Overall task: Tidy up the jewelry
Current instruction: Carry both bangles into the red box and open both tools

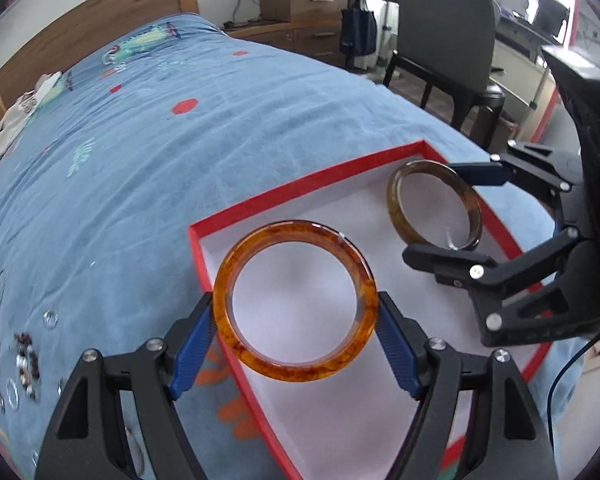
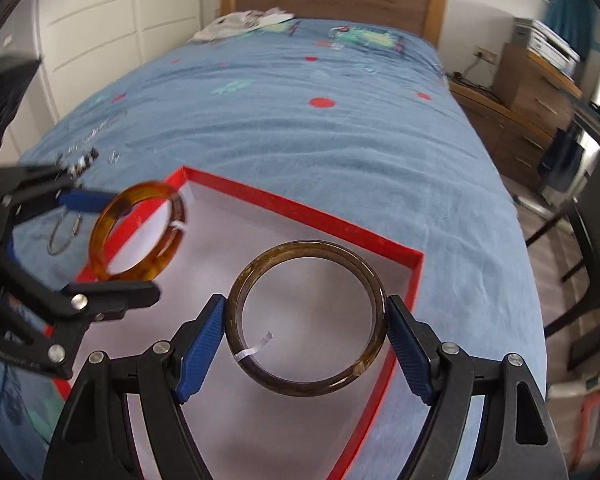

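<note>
Our left hand-held gripper (image 1: 296, 344) squeezes the orange bangle (image 1: 296, 300) over the red box (image 1: 300, 196). Our right hand-held gripper (image 2: 306, 344) squeezes the brown bangle (image 2: 306, 322) there too. Only the left view shows the chair (image 1: 444, 28). Small jewelry (image 1: 26, 364) on the bed (image 1: 180, 160) looks blurry.

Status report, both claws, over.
Left claw shut on orange bangle. Right claw shut on dark brown bangle. Both over red box. Nothing between them and the box floor.

Red box (image 1: 236, 208) interior open between claws; loose jewelry (image 1: 24, 364) clutters bedspread (image 1: 180, 160) left of box
</note>
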The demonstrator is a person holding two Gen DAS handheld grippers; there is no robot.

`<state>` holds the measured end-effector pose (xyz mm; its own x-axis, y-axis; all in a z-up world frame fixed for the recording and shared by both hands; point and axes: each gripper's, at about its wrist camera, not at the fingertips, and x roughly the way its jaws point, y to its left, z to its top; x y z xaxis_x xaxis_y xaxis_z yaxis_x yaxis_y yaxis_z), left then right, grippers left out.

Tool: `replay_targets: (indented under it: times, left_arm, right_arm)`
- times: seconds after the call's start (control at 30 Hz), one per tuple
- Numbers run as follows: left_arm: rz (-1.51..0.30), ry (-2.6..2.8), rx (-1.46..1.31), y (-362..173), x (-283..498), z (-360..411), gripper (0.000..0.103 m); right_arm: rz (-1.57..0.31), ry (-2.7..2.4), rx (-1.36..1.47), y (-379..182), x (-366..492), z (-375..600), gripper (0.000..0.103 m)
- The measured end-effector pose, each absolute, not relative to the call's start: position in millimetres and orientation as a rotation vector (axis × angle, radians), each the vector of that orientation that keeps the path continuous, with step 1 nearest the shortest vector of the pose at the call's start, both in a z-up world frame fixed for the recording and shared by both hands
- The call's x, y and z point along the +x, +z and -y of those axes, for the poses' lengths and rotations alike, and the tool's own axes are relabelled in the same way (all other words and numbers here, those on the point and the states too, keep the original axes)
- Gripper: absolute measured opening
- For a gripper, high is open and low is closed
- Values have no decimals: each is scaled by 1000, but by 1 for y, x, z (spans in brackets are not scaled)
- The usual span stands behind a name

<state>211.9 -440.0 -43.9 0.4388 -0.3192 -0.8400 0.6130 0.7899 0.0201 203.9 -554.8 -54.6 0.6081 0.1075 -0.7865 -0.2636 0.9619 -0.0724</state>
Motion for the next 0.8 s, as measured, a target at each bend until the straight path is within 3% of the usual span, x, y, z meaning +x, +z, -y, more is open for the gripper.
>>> replay_targets:
  times: [0.4, 0.8]
  left_arm:
    - [-933, -682, 502, -75, 217, 446, 75]
    - [-920, -710, 553, -77, 215, 448, 76]
  right_arm:
    - [-1003, 394, -469, -83, 220, 538, 79]
    - [-1044, 438, -519, -79, 217, 536, 82]
